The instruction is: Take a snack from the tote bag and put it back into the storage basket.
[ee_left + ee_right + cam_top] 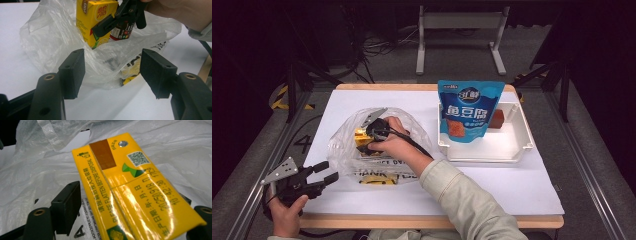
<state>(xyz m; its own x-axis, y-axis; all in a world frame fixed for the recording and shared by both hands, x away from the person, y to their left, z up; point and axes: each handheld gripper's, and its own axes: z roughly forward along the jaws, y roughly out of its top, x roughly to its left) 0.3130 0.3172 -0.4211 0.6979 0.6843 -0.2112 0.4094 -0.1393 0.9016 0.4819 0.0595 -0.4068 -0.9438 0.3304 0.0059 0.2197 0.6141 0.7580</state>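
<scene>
Right claw (371, 131) sits inside the clear plastic bag (343, 145) at counter's left, jaws around the yellow juice carton (130, 187), not visibly clamped. Left claw (326, 171) hangs released near-left.

The drink carton (130, 192) is bright yellow, with a brown strip, a green leaf mark, a small square code pattern and dark green lettering on its top. The plastic bag (50, 42) around it is clear and whitish, printed with black letters and a yellow patch. The right tool (374, 131) and left tool (324, 172) are black. The pouch (469, 112) is blue with white characters. The tray (512, 147) is white, on a white surface (492, 185) edged in pale wood.
</scene>
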